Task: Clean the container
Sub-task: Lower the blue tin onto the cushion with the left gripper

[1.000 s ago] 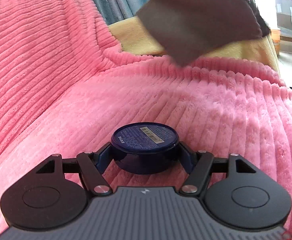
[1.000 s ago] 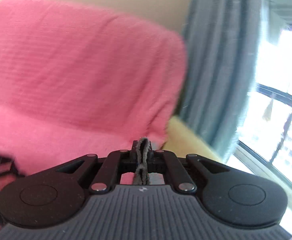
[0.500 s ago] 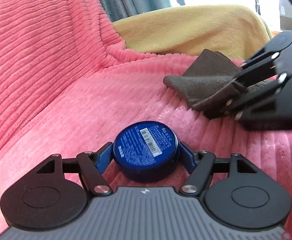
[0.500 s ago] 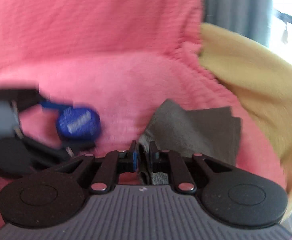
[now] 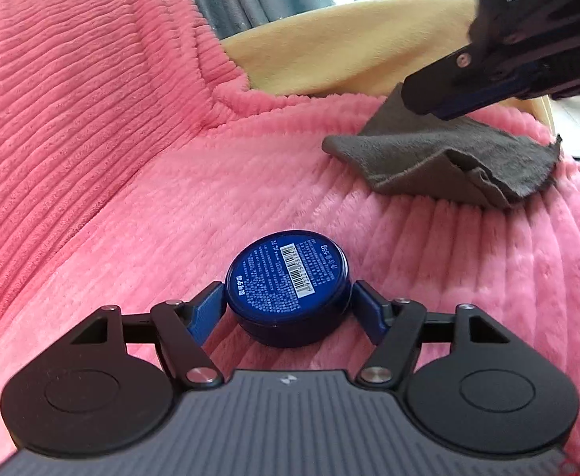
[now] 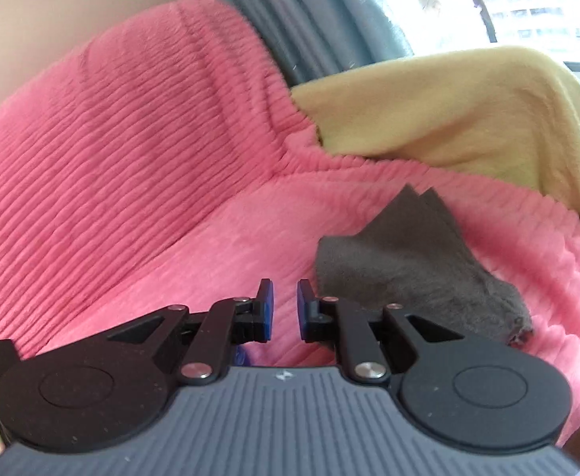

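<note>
Home living room, pink blanket-covered sofa (image 6: 131, 182), window curtain (image 6: 321, 20)

Left gripper (image 5: 288, 309) clamped — right gripper (image 6: 284, 305) fingers parted, empty.

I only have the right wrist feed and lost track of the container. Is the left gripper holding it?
Observer: Yes. In the left wrist view the left gripper is shut on the blue tin, one finger on each side.
Operator: Which face is up?
Observer: The printed label with a barcode; I cannot tell if that is lid or base.
Operator: Is the tin lifted?
Observer: It appears to rest on the pink blanket.
Operator: Is my gripper clear of the cloth?
Observer: From that side the right gripper hangs above the grey cloth, open, gripping nothing.
</note>
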The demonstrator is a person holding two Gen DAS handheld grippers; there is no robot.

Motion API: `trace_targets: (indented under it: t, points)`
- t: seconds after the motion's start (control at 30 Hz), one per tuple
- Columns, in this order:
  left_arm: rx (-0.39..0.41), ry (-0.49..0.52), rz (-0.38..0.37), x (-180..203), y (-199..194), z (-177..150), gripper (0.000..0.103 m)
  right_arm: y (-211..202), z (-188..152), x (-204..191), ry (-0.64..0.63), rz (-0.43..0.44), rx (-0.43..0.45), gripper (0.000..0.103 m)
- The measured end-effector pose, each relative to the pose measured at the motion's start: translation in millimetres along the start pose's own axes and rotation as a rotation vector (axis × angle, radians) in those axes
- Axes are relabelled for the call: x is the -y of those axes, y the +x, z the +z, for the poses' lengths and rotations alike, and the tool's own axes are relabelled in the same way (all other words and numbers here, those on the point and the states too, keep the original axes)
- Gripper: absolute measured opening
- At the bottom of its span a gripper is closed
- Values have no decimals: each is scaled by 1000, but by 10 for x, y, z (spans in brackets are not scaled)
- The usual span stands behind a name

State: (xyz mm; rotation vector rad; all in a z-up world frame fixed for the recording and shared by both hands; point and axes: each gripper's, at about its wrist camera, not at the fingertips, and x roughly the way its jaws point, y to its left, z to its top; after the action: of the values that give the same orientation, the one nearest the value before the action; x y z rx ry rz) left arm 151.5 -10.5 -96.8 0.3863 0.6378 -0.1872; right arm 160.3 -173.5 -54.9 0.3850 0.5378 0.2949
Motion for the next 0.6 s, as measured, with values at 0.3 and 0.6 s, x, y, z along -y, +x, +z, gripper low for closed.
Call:
trace_targets:
  t: [0.3, 0.6]
  points:
    - [-38, 509, 226, 335, -10, -76, 70, 102, -64, 185, -50, -68, -50, 12]
    - [-13, 874, 255, 653, 143, -39, 72, 54, -74, 295, -19, -72, -50, 12]
